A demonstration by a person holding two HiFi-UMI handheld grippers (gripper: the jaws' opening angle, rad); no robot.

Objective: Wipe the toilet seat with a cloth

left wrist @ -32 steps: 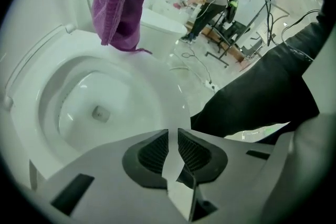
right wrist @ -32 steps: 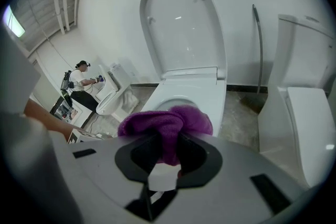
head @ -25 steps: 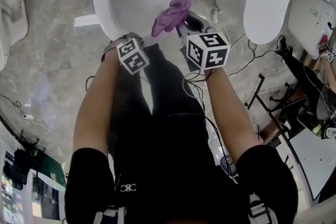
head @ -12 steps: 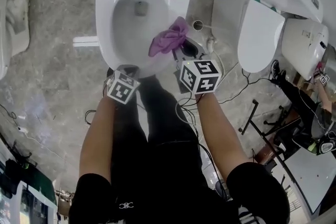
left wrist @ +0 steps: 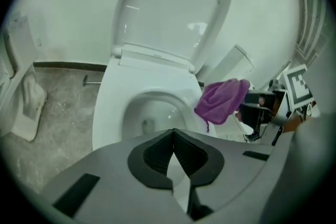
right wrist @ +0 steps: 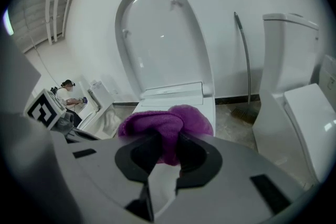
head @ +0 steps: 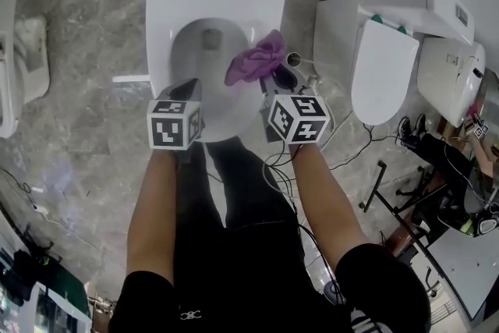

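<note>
As the head view shows, my right tool (head: 271, 80) holds the purple cloth (head: 256, 62) over the right side of the toilet seat (head: 160, 43), and my left tool (head: 187, 90) hangs above its front edge. In the left gripper view the jaws are closed on nothing. In the right gripper view they pinch the cloth.

The cloth (head: 257, 62) is coloured purple, the toilet (head: 160, 35) white. The floor (head: 78, 82), at nine o'clock, is veined in grey marble. Black-and-white square markers are borne by the left cube (head: 174, 132) and the right cube (head: 300, 118).
</note>
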